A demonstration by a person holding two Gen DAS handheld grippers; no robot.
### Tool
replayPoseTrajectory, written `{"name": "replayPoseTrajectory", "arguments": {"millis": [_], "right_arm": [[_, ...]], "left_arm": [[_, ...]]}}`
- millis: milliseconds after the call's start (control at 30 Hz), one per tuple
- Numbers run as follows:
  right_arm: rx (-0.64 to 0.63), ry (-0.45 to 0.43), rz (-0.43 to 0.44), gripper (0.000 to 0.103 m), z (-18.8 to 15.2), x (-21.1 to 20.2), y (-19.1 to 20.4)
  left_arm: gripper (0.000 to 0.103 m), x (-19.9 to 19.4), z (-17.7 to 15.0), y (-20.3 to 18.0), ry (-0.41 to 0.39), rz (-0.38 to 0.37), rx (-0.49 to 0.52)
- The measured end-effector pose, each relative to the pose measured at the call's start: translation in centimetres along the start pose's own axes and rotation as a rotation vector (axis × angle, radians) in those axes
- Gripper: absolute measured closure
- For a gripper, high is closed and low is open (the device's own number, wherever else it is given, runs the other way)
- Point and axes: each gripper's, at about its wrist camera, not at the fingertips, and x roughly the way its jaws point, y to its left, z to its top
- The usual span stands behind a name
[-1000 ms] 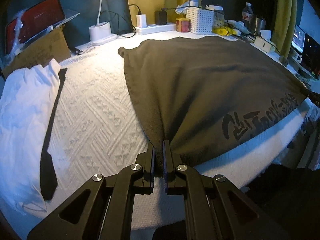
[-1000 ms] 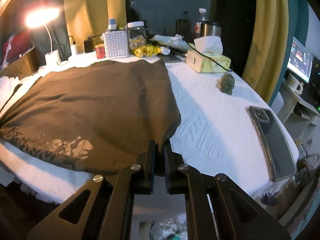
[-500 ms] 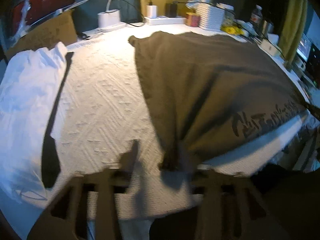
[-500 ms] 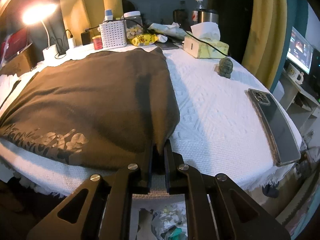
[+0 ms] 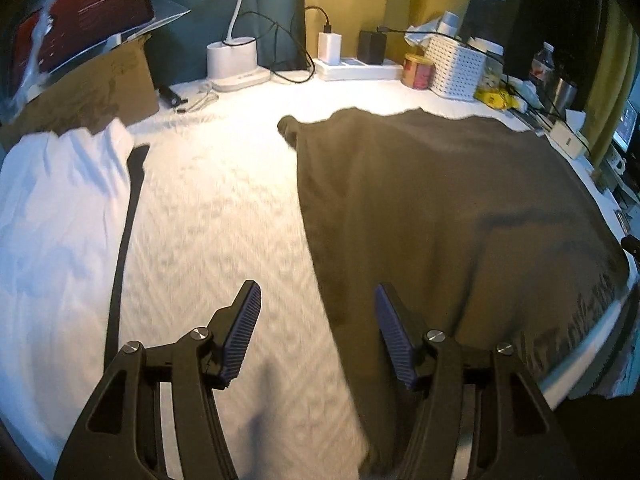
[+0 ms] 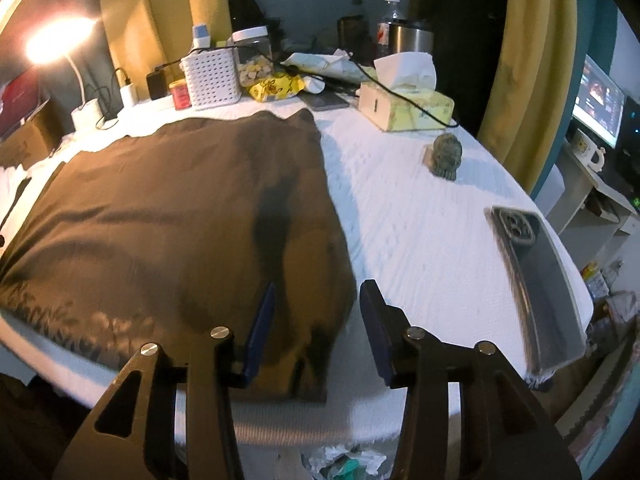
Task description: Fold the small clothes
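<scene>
- Both near corners of brown garment (image 5: pixel 460 216) let go since a second ago; left gripper (image 5: pixel 316 332) and right gripper (image 6: pixel 316 320) jaws just opened, spread, empty.
- Garment flat on white-covered counter (image 6: pixel 420 232), near hem at front edge.
- Release done; next, re-grip an edge for another fold.

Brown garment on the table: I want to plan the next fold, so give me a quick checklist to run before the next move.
1. Left hand-held gripper released: ok. Its jaws have just been opening and stand apart, with the garment's edge below them, unpinched.
2. Right hand-held gripper released: ok. Its jaws have just been opening; the near corner lies between them, unpinched.
3. Brown garment lying flat: ok, spread out with soft ripples only.
4. Near edge fully on the white tablecloth: not ok, the printed hem hangs over the table's edge.
5. Phone clear of the garment: ok, well apart.
6. White garment clear of it: ok, bare cloth between.
</scene>
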Motion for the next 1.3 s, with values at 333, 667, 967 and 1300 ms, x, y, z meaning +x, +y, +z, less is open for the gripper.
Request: {"name": "replayPoseTrajectory", "arguments": {"millis": [333, 667, 967, 1300], "right_arm": [[0.002, 0.009, 0.008, 0.056, 5.6, 4.4, -0.4], [-0.042, 0.023, 0.029, 0.056, 10.9, 9.7, -0.8], [-0.097, 0.019, 0.061, 0.056, 15.3, 14.1, -0.2], [-0.111, 0.051, 0.109, 0.056, 17.3, 18.5, 0.4]], "left_arm": [[0.044, 4.1, 5.0, 0.8, 0.009, 0.012, -0.008], [0.016, 7.5, 8.8, 0.9, 0.028, -0.018, -0.06], [0.016, 11.4, 11.4, 0.8, 0.059, -0.034, -0.09], [0.058, 12.5, 12.5, 1.7, 0.011, -0.028, -0.08]]}}
